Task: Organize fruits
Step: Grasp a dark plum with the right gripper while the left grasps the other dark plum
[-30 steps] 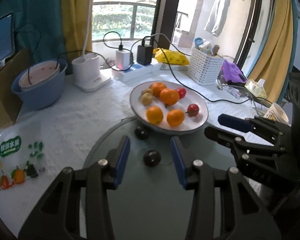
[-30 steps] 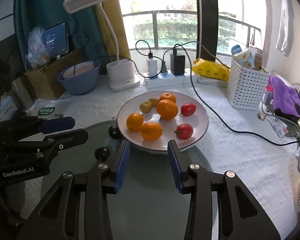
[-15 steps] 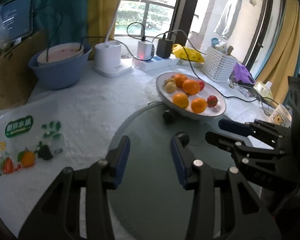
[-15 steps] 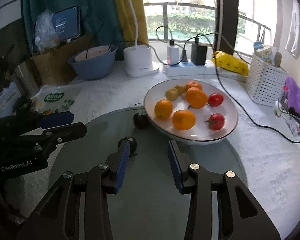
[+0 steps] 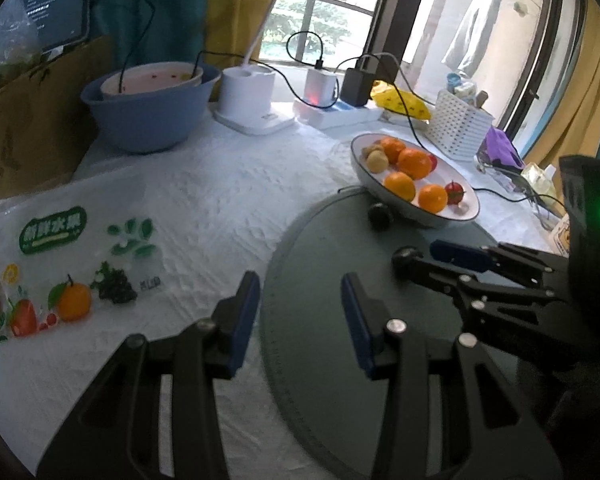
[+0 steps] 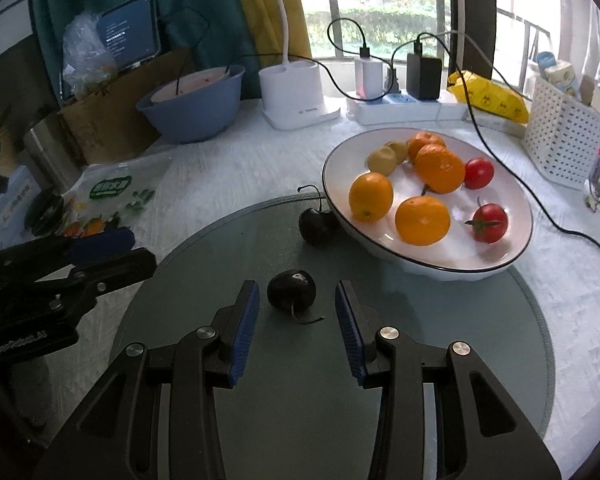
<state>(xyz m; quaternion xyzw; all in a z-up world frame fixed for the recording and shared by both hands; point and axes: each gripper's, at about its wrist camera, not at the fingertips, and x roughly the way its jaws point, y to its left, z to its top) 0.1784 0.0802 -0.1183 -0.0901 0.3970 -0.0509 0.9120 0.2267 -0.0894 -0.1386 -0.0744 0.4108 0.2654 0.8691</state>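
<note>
A white plate [image 6: 512, 256] [image 5: 466, 216] holds several oranges [image 6: 422, 220], two red tomatoes [image 6: 489, 222] and small yellow fruits [image 6: 384, 159]. It rests on the far edge of a round grey mat [image 6: 440, 340] [image 5: 332, 248]. One dark cherry [image 6: 316, 226] [image 5: 380, 216] lies against the plate. A second dark cherry [image 6: 291, 290] lies on the mat between the tips of my right gripper [image 6: 296, 300] [image 5: 440, 254], which is open and not touching it. My left gripper [image 5: 300, 294] [image 6: 108, 250] is open and empty over the mat's left edge.
A printed fruit bag [image 5: 60, 264] [image 6: 108, 196] lies flat on the white cloth to the left. Behind are a blue bowl [image 5: 148, 120], a lamp base [image 6: 296, 92], a power strip with chargers [image 6: 400, 100] and a white basket [image 6: 560, 140]. A black cable [image 6: 500, 168] trails past the plate.
Both grippers have moved left and lower. The plate has slid right in both views. The nearer dark cherry now lies between the right gripper's tips, and the left gripper faces the fruit bag.
</note>
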